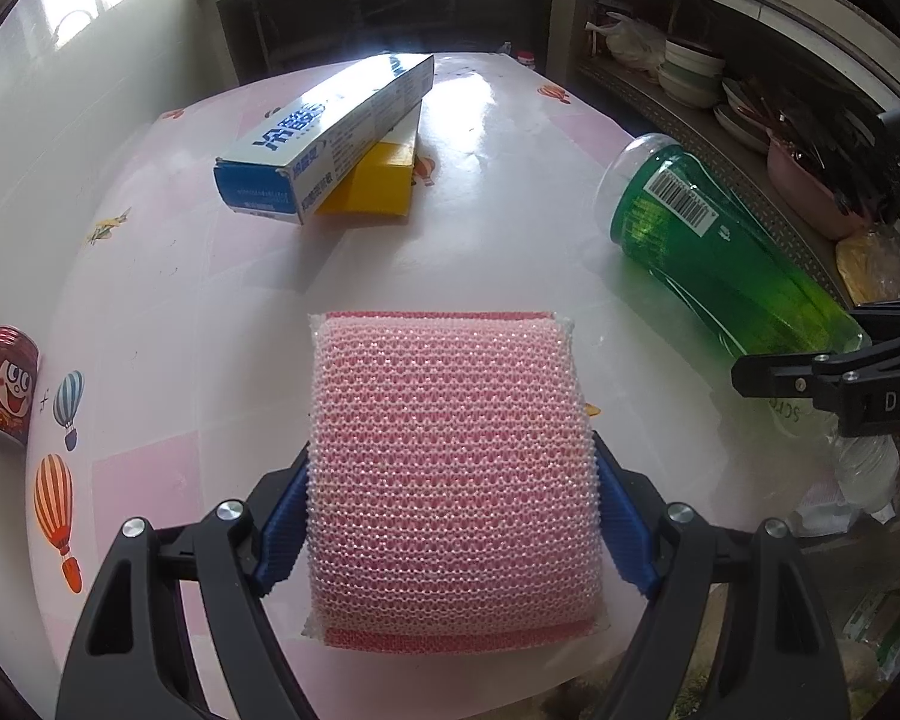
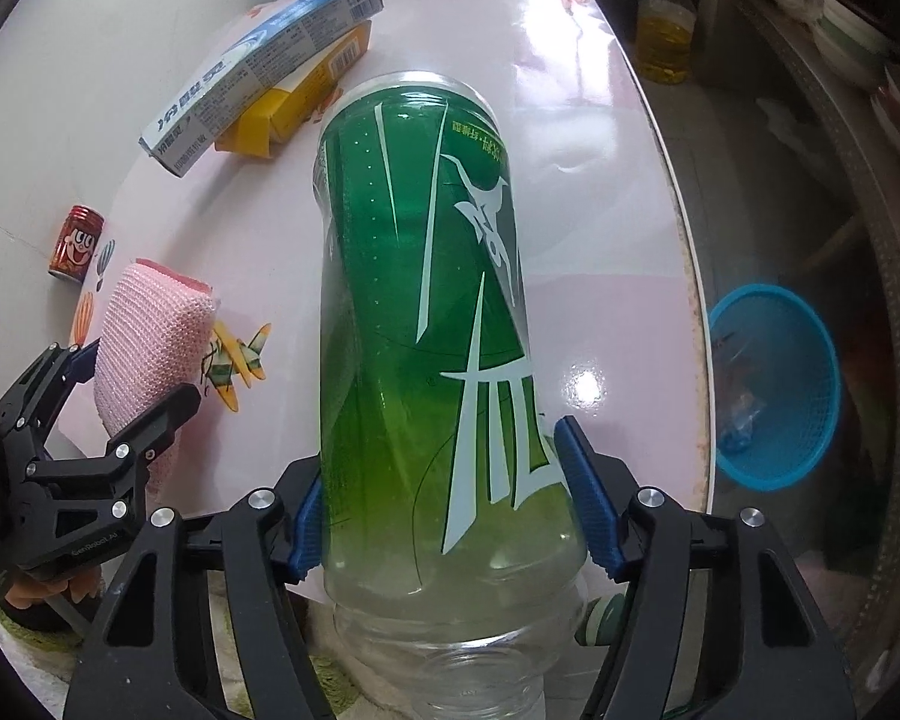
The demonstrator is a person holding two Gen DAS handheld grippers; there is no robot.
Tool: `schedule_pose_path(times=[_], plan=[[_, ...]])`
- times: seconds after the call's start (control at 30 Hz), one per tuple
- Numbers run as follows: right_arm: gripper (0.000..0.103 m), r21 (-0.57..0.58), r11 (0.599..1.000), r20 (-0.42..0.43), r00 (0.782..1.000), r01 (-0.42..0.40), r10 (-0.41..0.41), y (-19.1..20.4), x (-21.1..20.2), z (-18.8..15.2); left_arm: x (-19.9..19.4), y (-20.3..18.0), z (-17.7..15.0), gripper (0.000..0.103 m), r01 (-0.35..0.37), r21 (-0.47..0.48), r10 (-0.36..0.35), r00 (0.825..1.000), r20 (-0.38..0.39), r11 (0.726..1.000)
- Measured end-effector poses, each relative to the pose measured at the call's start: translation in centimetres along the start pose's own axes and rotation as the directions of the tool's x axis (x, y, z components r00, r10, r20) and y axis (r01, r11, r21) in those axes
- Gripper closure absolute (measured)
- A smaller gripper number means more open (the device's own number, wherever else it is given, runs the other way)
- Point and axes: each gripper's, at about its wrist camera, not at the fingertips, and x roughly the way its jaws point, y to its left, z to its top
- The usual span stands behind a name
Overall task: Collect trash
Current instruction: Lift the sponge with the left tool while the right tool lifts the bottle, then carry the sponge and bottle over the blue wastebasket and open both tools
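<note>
A pink mesh scouring sponge sits between the blue pads of my left gripper, which is shut on its two sides just over the pink tablecloth. A green plastic bottle with a clear neck end lies in my right gripper, both pads pressing its lower body. In the left wrist view the green bottle slants at the right, with the right gripper at its neck end. From the right wrist, the left gripper and the sponge show at the left.
A blue-and-white carton lies across a yellow box at the table's far side. A small red can lies at the left edge. A blue basket stands on the floor past the right table edge. Shelves with bowls run behind.
</note>
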Motion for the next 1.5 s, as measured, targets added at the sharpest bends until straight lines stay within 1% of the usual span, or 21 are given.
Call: schedule_pose_path(times=[0.13,0.23,0.43,0.53,0.6,0.73,0.9,1.0,1.07,1.13,1.2,1.27,1.3,1.37,1.43,1.47,1.5], plan=[[0.04,0.04,0.999,0.028,0.999,-0.031,0.03,-0.7,-0.3,-0.3,-0.1,-0.1,0.0,0.023,-0.002,0.001,0.002,1.0,0.002,1.0],[0.04,0.074,0.994,0.052,0.995,-0.086,0.082,-1.3,-0.7,-0.8,-0.3,-0.1,0.0,0.023,-0.006,0.001,0.006,1.0,0.005,1.0],[0.04,0.113,0.978,0.124,0.979,-0.175,0.161,-2.3,-2.0,-1.9,-0.7,-0.5,0.1,0.023,-0.011,0.007,0.011,1.0,0.013,1.0],[0.04,0.127,0.97,0.16,0.97,-0.207,0.186,-3.0,-2.8,-2.0,-1.2,-0.8,0.4,0.023,-0.007,0.012,0.007,1.0,0.022,1.0],[0.04,0.138,0.967,0.187,0.964,-0.216,0.188,-3.4,-3.6,-2.4,-1.6,-1.2,0.7,0.023,0.004,0.013,-0.004,1.0,0.03,1.0],[0.04,0.172,0.958,0.248,0.951,-0.23,0.184,-5.6,-5.4,-3.1,-2.8,-2.1,1.9,0.023,0.038,0.024,-0.04,0.998,0.058,0.999],[0.04,0.25,0.942,0.329,0.935,-0.223,0.134,-9.4,-7.5,-4.9,-4.3,-4.2,3.5,0.023,0.113,0.049,-0.117,0.989,0.092,0.992],[0.04,0.322,0.921,0.36,0.928,-0.217,0.093,-12.6,-8.2,-6.4,-4.7,-6.1,4.7,0.024,0.18,0.075,-0.187,0.978,0.096,0.981],[0.04,0.39,0.897,0.37,0.927,-0.209,0.055,-14.9,-8.4,-7.8,-5.1,-7.9,5.8,0.023,0.226,0.1,-0.236,0.967,0.099,0.969],[0.04,0.464,0.864,0.369,0.929,-0.197,0.014,-17.5,-8.4,-9.5,-5.3,-10.1,7.1,0.023,0.278,0.14,-0.293,0.951,0.097,0.95],[0.04,0.53,0.829,0.361,0.932,-0.177,-0.032,-19.9,-8.1,-11.2,-5.1,-12.5,8.4,0.023,0.314,0.176,-0.331,0.94,0.08,0.933],[0.04,0.585,0.794,0.35,0.935,-0.167,-0.061,-22.2,-7.8,-12.8,-4.3,-15.3,10.2,0.023,0.366,0.204,-0.381,0.924,0.038,0.908],[0.04,0.613,0.77,0.345,0.937,-0.177,-0.059,-23.4,-7.3,-13.6,-3.8,-16.3,10.9,0.023,0.386,0.207,-0.397,0.918,0.015,0.899],[0.04,0.652,0.732,0.337,0.941,-0.198,-0.045,-25.3,-6.1,-15.0,-2.3,-19.1,12.2,0.023,0.437,0.217,-0.438,0.898,-0.043,0.873],[0.04,0.686,0.696,0.322,0.946,-0.212,-0.029,-27.0,-4.8,-16.2,-0.1,-22.0,13.3,0.023,0.463,0.218,-0.449,0.886,-0.113,0.859],[0.04,0.701,0.678,0.317,0.948,-0.221,-0.019,-27.8,-4.1,-16.6,1.2,-23.7,13.8,0.023,0.48,0.215,-0.455,0.876,-0.157,0.85],[0.04,0.718,0.658,0.311,0.95,-0.228,-0.009,-28.5,-3.3,-17.0,2.5,-25.0,13.9,0.023,0.486,0.209,-0.452,0.871,-0.194,0.848]])
